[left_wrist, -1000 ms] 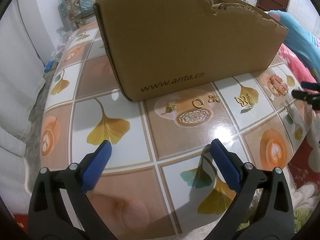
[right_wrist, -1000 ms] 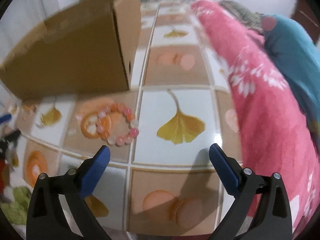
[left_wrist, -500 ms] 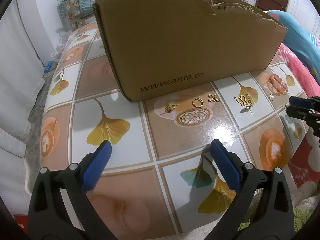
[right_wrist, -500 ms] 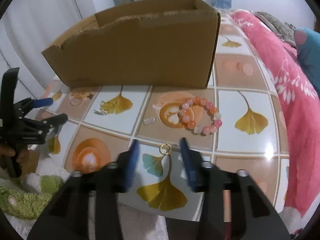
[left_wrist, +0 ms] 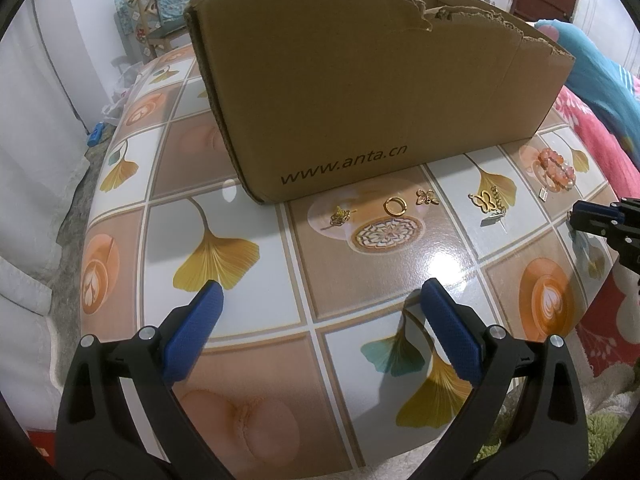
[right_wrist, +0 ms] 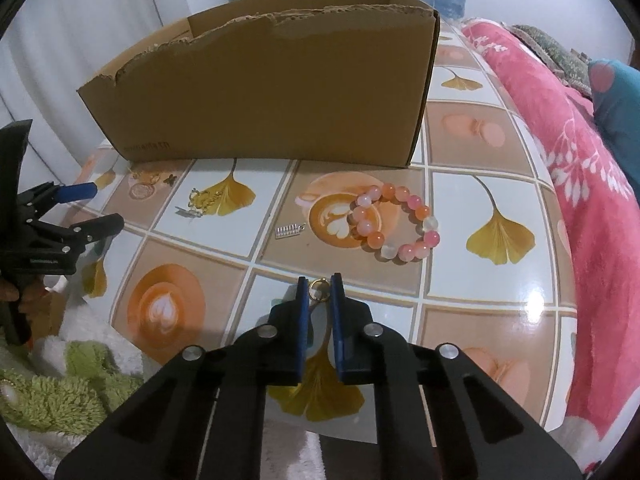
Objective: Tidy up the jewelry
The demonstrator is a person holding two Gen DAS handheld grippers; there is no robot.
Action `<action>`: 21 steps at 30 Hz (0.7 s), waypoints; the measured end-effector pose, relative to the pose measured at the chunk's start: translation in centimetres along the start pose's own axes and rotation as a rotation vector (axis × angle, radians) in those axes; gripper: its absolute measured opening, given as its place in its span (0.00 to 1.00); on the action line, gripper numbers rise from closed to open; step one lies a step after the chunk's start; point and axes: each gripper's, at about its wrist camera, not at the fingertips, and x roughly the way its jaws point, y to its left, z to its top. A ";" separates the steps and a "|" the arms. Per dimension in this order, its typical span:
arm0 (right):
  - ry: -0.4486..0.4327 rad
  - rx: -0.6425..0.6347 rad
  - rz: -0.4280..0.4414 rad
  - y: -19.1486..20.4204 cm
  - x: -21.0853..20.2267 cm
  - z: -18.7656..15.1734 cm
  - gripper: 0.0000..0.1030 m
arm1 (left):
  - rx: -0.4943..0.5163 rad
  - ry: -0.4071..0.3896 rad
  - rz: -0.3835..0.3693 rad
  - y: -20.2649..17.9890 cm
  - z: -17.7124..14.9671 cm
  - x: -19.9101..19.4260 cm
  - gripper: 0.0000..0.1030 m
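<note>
My right gripper (right_wrist: pixel 319 285) points down at the table's near edge, its jaws closing, and the blue pads press a small gold ring (right_wrist: pixel 318 281) from both sides. A pink and orange bead bracelet (right_wrist: pixel 376 238) and a silver charm (right_wrist: pixel 288 231) lie just beyond it. My left gripper (left_wrist: pixel 322 290) hangs open over the ginkgo-patterned table (left_wrist: pixel 340 272), holding nothing. Ahead of it lie a gold flower charm (left_wrist: pixel 340 216), a gold hoop (left_wrist: pixel 387 206), a butterfly charm (left_wrist: pixel 427 197) and a butterfly chain (left_wrist: pixel 486 202). Behind them stands a torn cardboard box (left_wrist: pixel 380 92).
A pink blanket (right_wrist: pixel 580 184) lies along the table's right side. A green and white towel (right_wrist: pixel 52 384) sits below the front left corner. A wooden chair (left_wrist: pixel 160 12) stands behind the box. The right gripper (left_wrist: pixel 580 212) shows at the right edge of the left wrist view.
My right gripper swung left from beside the blanket to the small gold ring at the front edge, and its jaws went from wide open to shut on it. The left gripper stayed still.
</note>
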 end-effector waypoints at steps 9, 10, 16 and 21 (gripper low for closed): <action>-0.006 -0.010 0.043 0.5 0.4 0.5 0.11 | 0.186 -0.132 -0.025 -3.6 0.4 -2.1 0.92; -0.008 -0.012 0.049 0.7 0.5 0.5 0.11 | 0.209 -0.133 -0.022 -4.0 0.5 -2.0 0.92; -0.010 -0.012 0.079 1.4 0.8 0.9 0.10 | 0.278 -0.148 -0.005 -5.1 1.1 -1.8 0.71; -0.009 -0.011 0.096 1.6 1.0 1.3 0.10 | 0.264 -0.134 -0.063 -4.6 2.3 -1.3 0.48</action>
